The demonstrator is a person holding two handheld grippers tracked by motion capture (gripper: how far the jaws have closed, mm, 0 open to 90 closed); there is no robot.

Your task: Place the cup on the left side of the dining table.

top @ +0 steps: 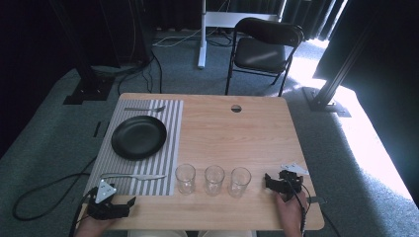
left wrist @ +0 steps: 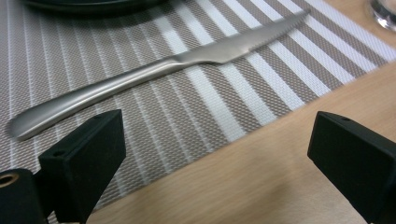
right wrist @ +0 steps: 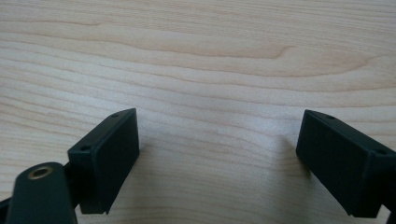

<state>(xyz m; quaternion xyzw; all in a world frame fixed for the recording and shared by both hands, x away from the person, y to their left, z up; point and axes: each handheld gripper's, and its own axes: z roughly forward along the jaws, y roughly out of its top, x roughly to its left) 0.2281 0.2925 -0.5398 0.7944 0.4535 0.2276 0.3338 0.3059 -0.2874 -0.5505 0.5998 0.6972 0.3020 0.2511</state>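
Note:
A striped placemat (top: pixel 174 148) lies on the left of the wooden table (top: pixel 232 138). On it rest a black plate (top: pixel 139 137), a fork (top: pixel 146 109) at the far end and a knife (top: pixel 136 176) at the near end. Three empty glasses (top: pixel 185 178) (top: pixel 214 179) (top: pixel 239 181) stand in a row to its right. My left gripper (top: pixel 116 205) sits at the near left corner, open. In the left gripper view the knife (left wrist: pixel 187 60) lies across the placemat (left wrist: pixel 233 102) just beyond the left gripper (left wrist: pixel 217 140). My right gripper (top: pixel 274 181) rests right of the glasses, open; in its own view the right gripper (right wrist: pixel 219 140) has bare wood (right wrist: pixel 196 56) ahead.
The plate's rim (left wrist: pixel 93 3) and a glass base (left wrist: pixel 385 11) edge the left gripper view. A cable hole (top: pixel 236 108) is in the table's far side. A black folding chair (top: pixel 264 49), a white post (top: pixel 201 34) and floor cables (top: pixel 44 190) surround the table.

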